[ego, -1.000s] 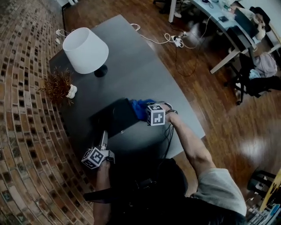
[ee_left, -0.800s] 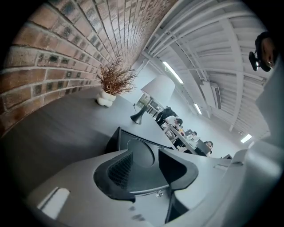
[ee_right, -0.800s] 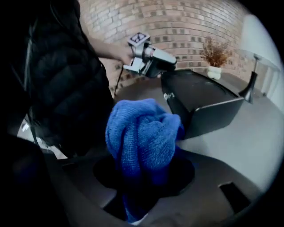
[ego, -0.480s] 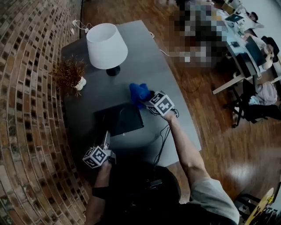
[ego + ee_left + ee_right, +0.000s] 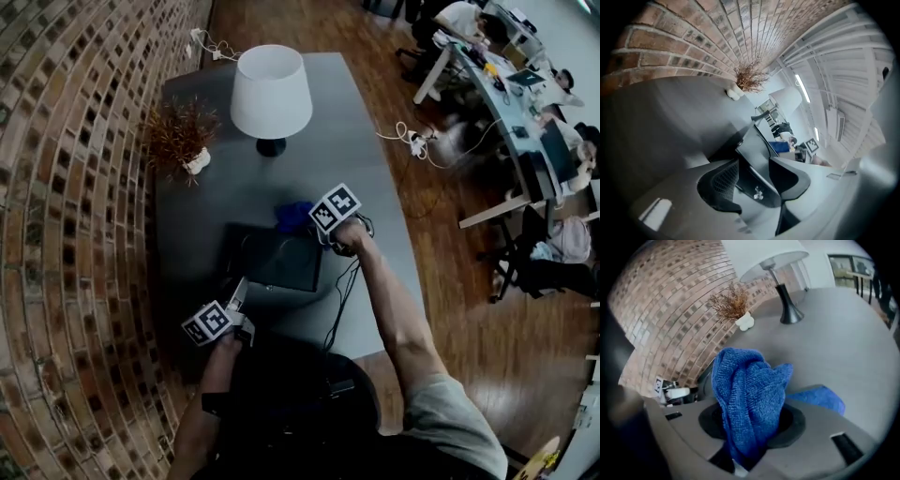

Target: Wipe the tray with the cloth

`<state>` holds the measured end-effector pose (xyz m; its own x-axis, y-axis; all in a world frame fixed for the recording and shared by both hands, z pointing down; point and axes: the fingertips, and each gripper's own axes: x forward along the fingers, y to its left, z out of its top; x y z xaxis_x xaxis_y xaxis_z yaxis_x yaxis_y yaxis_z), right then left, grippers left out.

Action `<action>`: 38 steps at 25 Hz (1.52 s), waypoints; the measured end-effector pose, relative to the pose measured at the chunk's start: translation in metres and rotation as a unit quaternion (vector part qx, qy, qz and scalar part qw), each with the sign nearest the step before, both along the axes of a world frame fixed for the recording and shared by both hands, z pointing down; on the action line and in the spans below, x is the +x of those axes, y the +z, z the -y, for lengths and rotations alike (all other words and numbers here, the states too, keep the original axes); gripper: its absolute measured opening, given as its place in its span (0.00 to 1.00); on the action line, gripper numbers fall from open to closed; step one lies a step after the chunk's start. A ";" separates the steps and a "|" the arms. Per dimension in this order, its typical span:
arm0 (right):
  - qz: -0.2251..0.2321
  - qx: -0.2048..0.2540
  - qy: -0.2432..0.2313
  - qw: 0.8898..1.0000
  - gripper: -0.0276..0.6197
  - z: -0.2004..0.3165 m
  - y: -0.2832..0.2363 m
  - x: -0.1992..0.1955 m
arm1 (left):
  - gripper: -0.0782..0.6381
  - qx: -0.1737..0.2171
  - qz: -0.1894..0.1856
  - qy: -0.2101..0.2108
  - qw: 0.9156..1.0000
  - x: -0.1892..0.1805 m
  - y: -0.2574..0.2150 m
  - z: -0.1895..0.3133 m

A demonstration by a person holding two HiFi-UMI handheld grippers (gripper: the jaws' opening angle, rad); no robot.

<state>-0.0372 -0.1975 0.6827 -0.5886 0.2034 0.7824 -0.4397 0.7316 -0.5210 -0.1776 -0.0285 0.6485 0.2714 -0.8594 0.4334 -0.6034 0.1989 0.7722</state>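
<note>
Grey table (image 5: 361, 131) beside a brick wall (image 5: 75, 187): the cloth is in hand, but no wiping stroke is on the tray.

The right tool (image 5: 752, 423) is closed narrow on a bunched blue cloth (image 5: 745, 385), which sits just beyond the far edge of the dark tray (image 5: 277, 262), over the table rather than on the tray's surface. The left tool (image 5: 757, 180) has the tray's near rim between its jaws; they are opening, and the pads do not seem to press on it. A white-shaded lamp (image 5: 271, 94) and a dried plant (image 5: 178, 136) stand well apart, further back. The tray lies flat and shows no dirt or streaks, so how much of it has been wiped cannot be told. With the cloth off it and the steadying grip slackening, this looks like a pause between passes or the end of the job.
</note>
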 end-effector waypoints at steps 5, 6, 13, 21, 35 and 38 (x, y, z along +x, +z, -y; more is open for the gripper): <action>0.073 -0.078 0.023 0.994 0.28 -0.100 0.001 0.035 | 0.39 0.015 0.012 0.024 1.000 -0.017 -0.002 0.044; 0.092 -0.084 0.027 0.992 0.28 -0.122 0.000 0.037 | 0.39 0.018 0.021 0.042 0.999 -0.014 -0.003 0.056; 0.200 -0.039 0.135 0.970 0.29 -0.135 -0.013 0.053 | 0.39 0.036 0.049 0.123 0.991 0.012 -0.031 0.052; 0.285 -0.053 0.320 0.902 0.29 -0.012 -0.040 -0.007 | 0.36 0.001 -0.047 0.306 0.951 0.101 -0.048 -0.093; 0.084 0.025 -0.117 0.989 0.29 -0.199 -0.005 0.083 | 0.36 0.022 -0.086 0.255 0.963 0.108 -0.042 -0.087; 0.090 0.127 -0.059 0.986 0.29 -0.112 -0.022 0.062 | 0.36 0.025 -0.087 0.224 0.970 0.108 -0.041 -0.081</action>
<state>0.0252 -0.0850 0.6602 -0.7062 0.0890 0.7024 -0.2620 0.8888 -0.3760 -0.0696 0.0527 0.6074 0.6884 -0.6564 0.3086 -0.4798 -0.0930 0.8724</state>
